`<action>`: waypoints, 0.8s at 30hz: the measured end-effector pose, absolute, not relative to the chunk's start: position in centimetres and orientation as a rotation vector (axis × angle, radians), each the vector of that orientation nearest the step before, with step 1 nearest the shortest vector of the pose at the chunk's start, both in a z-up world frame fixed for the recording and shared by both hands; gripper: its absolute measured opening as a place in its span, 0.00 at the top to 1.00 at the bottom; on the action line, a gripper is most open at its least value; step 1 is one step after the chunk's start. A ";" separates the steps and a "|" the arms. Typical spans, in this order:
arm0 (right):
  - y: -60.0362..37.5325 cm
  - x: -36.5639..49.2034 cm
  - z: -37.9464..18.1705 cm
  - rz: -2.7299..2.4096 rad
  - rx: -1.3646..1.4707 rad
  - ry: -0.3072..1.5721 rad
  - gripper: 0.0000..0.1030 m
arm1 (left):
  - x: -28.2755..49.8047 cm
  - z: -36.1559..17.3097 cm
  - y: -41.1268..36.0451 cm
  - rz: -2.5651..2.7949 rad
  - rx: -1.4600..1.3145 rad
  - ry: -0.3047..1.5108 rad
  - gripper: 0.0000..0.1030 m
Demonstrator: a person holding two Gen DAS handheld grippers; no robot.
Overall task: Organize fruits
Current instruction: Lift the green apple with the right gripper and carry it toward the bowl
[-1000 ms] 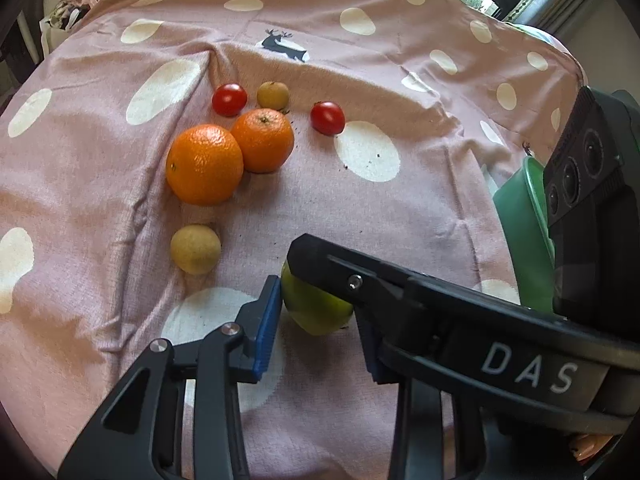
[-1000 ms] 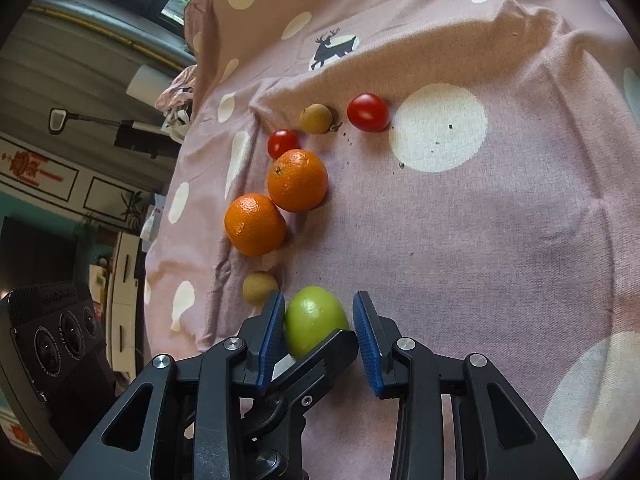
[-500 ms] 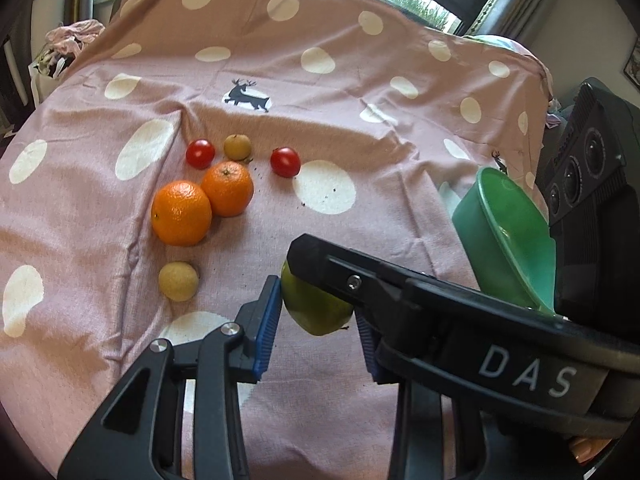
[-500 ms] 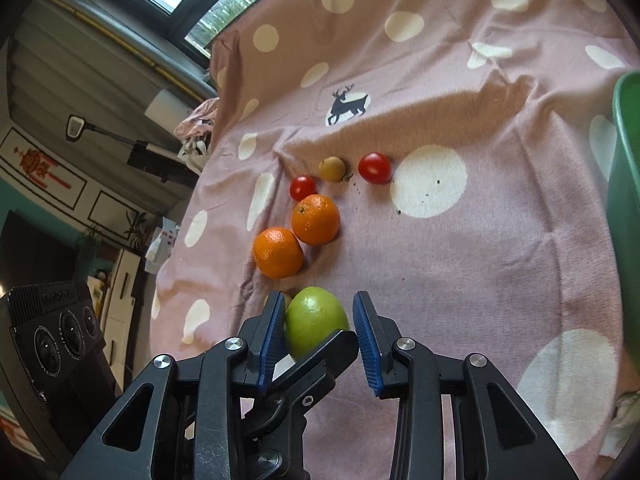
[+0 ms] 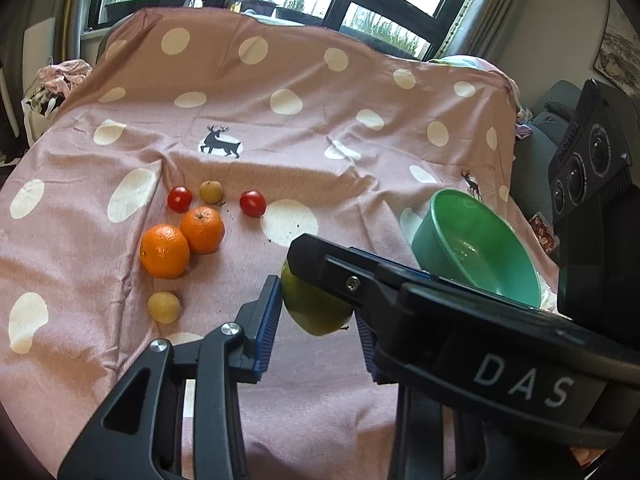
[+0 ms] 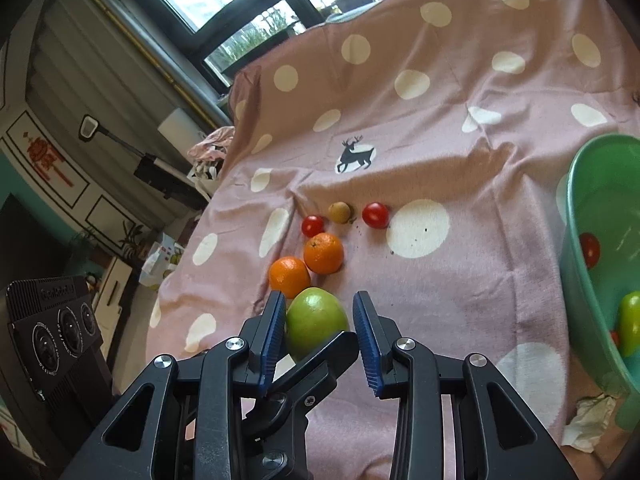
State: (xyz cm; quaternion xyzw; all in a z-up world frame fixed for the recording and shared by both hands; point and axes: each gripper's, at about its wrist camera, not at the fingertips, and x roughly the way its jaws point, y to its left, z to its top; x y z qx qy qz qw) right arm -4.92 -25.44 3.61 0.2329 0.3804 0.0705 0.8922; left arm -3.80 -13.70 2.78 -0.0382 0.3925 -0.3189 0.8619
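While the left gripper [image 5: 316, 316] clamps the apple [image 5: 316, 312] above the cloth [image 5: 320, 128], the bowl [image 5: 432, 236] sits right of the apple and two oranges [image 5: 164, 251] left of it. In the right view, the right gripper [image 6: 320, 328] stands open around the apple [image 6: 316, 320], its right pad clear; the bowl [image 6: 576, 208] lies right.
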 end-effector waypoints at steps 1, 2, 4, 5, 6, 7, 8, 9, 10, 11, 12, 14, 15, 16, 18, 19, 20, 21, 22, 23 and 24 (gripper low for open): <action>-25.4 -5.1 3.8 0.146 0.480 0.782 0.63 | -3.9 2.9 -13.7 -0.671 -0.080 0.814 0.66; -25.4 -5.2 4.1 0.146 0.475 0.773 0.63 | -4.1 3.2 -13.7 -0.675 -0.081 0.804 0.66; -25.4 -5.5 4.5 0.144 0.468 0.759 0.63 | -4.3 3.5 -13.8 -0.681 -0.082 0.792 0.66; -25.4 -5.7 4.7 0.142 0.464 0.753 0.63 | -4.4 3.6 -13.8 -0.682 -0.081 0.786 0.66; -25.4 -5.9 4.9 0.142 0.461 0.747 0.63 | -4.6 3.9 -13.8 -0.683 -0.080 0.777 0.66; -25.4 -6.0 5.1 0.142 0.460 0.740 0.63 | -4.7 4.1 -13.8 -0.684 -0.082 0.769 0.66; -25.4 -6.2 5.3 0.142 0.458 0.732 0.63 | -4.9 4.2 -13.9 -0.684 -0.084 0.760 0.66; -25.4 -6.4 5.5 0.143 0.456 0.725 0.63 | -5.1 4.4 -13.9 -0.686 -0.085 0.752 0.66; -25.5 -6.6 5.7 0.143 0.454 0.717 0.63 | -5.3 4.5 -13.9 -0.688 -0.085 0.746 0.66; -25.5 -6.8 5.9 0.143 0.449 0.708 0.63 | -5.4 4.8 -14.0 -0.691 -0.082 0.738 0.66; -25.5 -6.9 6.1 0.143 0.444 0.702 0.63 | -5.6 4.9 -14.1 -0.693 -0.082 0.728 0.66; -25.6 -7.2 6.5 0.142 0.437 0.688 0.63 | -5.9 5.3 -14.3 -0.698 -0.082 0.714 0.66; -25.7 -7.4 6.6 0.141 0.435 0.682 0.63 | -6.1 5.4 -14.3 -0.699 -0.083 0.707 0.66; -25.7 -7.6 6.8 0.139 0.432 0.674 0.63 | -6.2 5.6 -14.4 -0.700 -0.082 0.701 0.66; -25.8 -8.0 7.1 0.139 0.432 0.663 0.63 | -6.4 5.8 -14.4 -0.697 -0.087 0.691 0.66; -25.9 -8.1 7.2 0.140 0.432 0.658 0.63 | -6.6 5.9 -14.4 -0.696 -0.085 0.685 0.66; -25.9 -8.2 7.3 0.141 0.430 0.652 0.63 | -6.8 6.1 -14.7 -0.695 -0.077 0.678 0.66; -26.0 -8.2 7.4 0.140 0.428 0.648 0.63 | -6.8 6.2 -14.9 -0.696 -0.072 0.675 0.66; -26.1 -8.3 7.5 0.137 0.427 0.642 0.63 | -6.8 6.3 -15.1 -0.698 -0.068 0.672 0.66; -26.3 -8.4 7.6 0.134 0.428 0.638 0.63 | -6.9 6.4 -15.3 -0.700 -0.069 0.670 0.66; -26.5 -8.5 7.7 0.131 0.431 0.634 0.63 | -7.0 6.5 -15.6 -0.703 -0.068 0.666 0.66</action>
